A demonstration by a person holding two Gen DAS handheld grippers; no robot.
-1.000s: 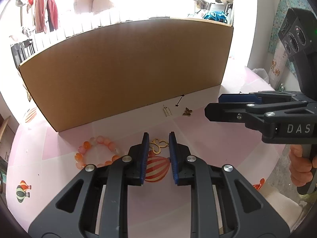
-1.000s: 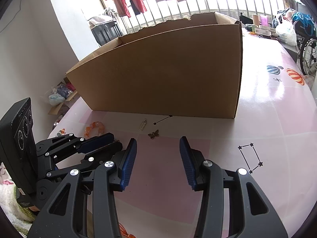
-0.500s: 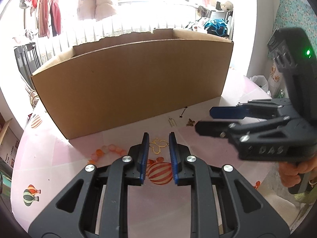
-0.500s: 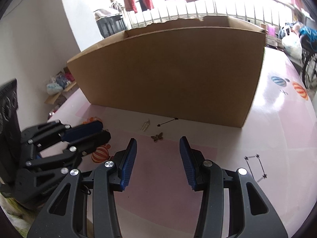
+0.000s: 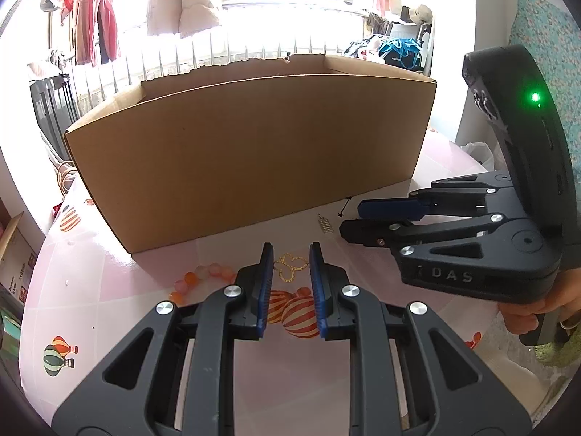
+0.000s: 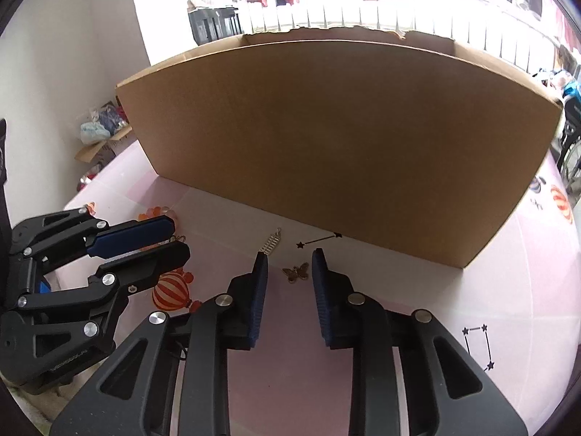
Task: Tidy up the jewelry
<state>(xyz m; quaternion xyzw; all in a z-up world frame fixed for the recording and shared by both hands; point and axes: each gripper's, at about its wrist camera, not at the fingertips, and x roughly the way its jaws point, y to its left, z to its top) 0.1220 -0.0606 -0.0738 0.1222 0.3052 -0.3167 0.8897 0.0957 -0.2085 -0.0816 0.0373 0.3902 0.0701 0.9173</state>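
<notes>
Standing by a bright railed window hung with clothes (image 5: pixel 90 25) was one pink table (image 6: pixel 454 290) printed with balloons and stars. Upon it: one open cardboard box (image 5: pixel 254 152). Two grippers: left gripper (image 5: pixel 290 265), jaws narrowly parted over one gold butterfly pendant (image 5: pixel 289 267), touching nothing; right gripper (image 6: pixel 289 265), jaws just closing, still apart, either side of one bronze butterfly charm (image 6: pixel 296 272). One orange bead bracelet (image 5: pixel 199 279) lay beside the left fingers. One small silver ladder charm (image 6: pixel 271 242) lay near the box.

pink table (image 6: pixel 472 290) bears cardboard box (image 6: pixel 345 138), bracelet (image 5: pixel 203 276), perhaps three charms.
</notes>
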